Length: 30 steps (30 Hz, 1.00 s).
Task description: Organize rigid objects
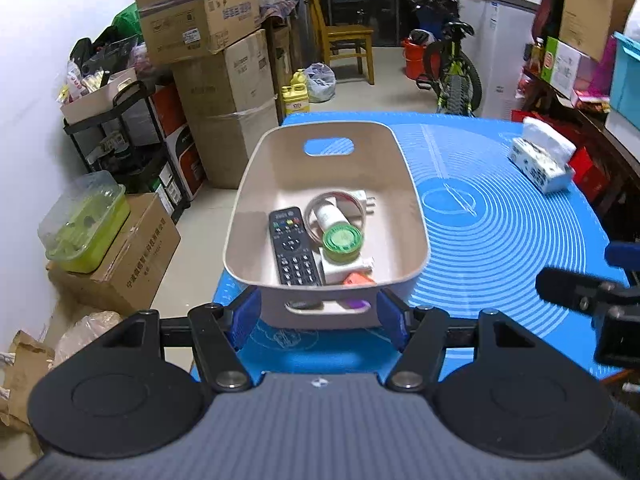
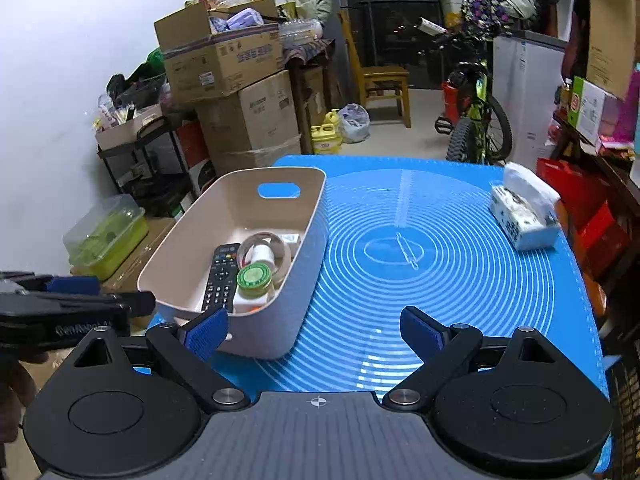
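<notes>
Between the blue pads of the left claw (image 1: 316,316) sits the near end wall of a beige bin (image 1: 404,208), just above its handle slot. The pads flank the wall on either side and I see no pinch on it, so I read this claw as released, lined up as if to steady or shift the bin by that end. The right claw (image 2: 314,330) hangs with its jaws spread wide over bare blue mat (image 2: 440,280), grasping nothing; its left pad overlaps the bin's near corner in view, though whether they touch I cannot tell.

The bin stands on the left edge of the worktop, close to its near left corner, with the loose rigid things gathered inside: a black remote (image 1: 294,248) along the left wall, a green-lidded jar (image 1: 342,242) beside it, a clear tape roll (image 1: 334,210) behind, a white plug (image 1: 366,202) at the back, and something orange (image 1: 358,279) at the near wall. Collecting looks finished, judging by the mat, which carries only a tissue pack (image 2: 524,216) by the far right edge.
</notes>
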Available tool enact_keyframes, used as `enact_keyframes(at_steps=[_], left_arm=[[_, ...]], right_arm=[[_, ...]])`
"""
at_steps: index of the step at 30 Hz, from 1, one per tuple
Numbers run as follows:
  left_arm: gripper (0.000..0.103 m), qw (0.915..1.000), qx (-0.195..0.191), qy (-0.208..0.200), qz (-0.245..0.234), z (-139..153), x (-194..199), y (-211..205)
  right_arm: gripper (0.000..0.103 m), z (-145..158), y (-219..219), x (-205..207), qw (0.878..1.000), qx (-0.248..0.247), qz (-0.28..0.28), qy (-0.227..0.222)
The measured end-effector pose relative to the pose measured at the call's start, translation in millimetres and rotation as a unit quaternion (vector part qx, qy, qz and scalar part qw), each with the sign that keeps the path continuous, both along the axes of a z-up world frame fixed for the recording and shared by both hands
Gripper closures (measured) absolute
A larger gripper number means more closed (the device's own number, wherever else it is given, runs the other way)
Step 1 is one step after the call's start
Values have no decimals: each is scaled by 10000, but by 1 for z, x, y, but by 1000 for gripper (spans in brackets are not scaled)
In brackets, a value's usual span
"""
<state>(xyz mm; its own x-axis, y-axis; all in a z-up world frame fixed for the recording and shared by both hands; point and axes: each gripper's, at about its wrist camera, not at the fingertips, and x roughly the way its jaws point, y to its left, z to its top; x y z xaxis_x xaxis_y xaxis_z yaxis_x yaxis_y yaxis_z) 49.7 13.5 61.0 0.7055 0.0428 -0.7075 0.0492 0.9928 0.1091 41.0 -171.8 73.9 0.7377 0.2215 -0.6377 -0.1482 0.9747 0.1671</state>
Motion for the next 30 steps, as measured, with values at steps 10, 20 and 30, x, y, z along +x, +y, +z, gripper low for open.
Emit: enact_keyframes(at_steps=[10,20,30], left_arm=[[38,9998,44,-128,-121,-10,-25,-13],[38,9994,-24,-303,-193,-14,-51,-20],[38,9989,132,-352,-292,-28,-71,-29]], right_arm=[[10,-8,-15,-34,9995,-32,-237,-189],[10,-14,-27,-71,9977,27,-502,-462],[10,-25,-29,-103,9961,11,-635,-615]])
